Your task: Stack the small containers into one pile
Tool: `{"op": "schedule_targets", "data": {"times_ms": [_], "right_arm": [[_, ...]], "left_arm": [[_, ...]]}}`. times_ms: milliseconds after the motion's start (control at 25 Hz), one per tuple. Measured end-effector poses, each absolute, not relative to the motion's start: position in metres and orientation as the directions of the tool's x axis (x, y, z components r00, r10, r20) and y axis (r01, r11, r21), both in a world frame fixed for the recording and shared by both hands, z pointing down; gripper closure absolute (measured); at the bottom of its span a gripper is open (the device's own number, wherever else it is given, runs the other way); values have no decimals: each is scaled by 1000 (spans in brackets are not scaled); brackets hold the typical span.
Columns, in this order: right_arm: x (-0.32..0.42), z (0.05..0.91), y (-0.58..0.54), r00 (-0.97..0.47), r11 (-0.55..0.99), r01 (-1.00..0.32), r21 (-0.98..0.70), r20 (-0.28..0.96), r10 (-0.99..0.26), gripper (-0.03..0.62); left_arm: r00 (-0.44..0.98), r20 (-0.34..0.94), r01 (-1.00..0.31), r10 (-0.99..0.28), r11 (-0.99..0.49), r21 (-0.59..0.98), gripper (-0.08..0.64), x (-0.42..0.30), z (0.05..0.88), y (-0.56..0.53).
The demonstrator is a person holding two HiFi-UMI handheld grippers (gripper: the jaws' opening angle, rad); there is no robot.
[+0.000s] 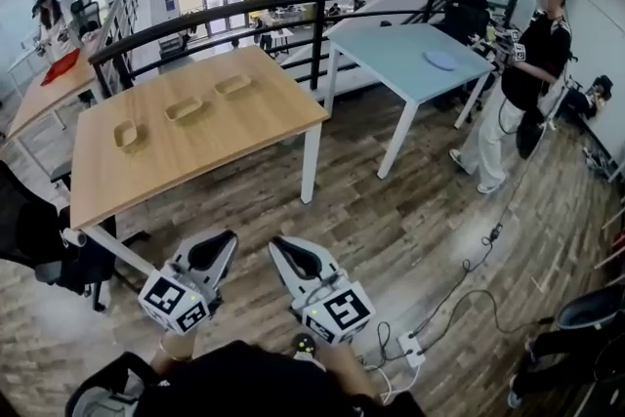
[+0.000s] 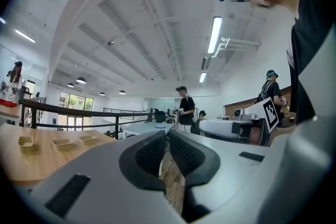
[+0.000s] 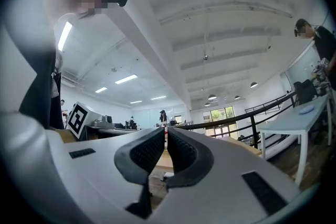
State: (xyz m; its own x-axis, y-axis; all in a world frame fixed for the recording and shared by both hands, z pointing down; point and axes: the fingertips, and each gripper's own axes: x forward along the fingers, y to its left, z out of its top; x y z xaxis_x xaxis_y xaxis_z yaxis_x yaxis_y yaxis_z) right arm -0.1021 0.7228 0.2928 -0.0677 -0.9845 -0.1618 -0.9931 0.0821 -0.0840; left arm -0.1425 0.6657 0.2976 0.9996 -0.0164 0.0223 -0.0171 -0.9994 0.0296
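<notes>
Three small tan containers lie in a row on the wooden table: one at the left, one in the middle, one at the right. They stand apart, none stacked. The left gripper view shows them far off, the left one, the middle one and the right one. My left gripper and right gripper are held close to my body over the wooden floor, short of the table. Both are shut with nothing between the jaws, as the left gripper and right gripper views show.
A pale blue table stands behind to the right, beyond a black railing. A person stands at the far right. Cables and a power strip lie on the floor by my feet. A black chair sits at the table's left corner.
</notes>
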Motion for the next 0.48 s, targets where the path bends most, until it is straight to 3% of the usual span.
{"op": "schedule_targets", "data": {"times_ms": [480], "right_arm": [[-99, 295, 719, -96, 116, -988, -102, -179, -979, 561]], "left_arm": [[999, 49, -24, -23, -999, 27, 525, -139, 299, 667]]}}
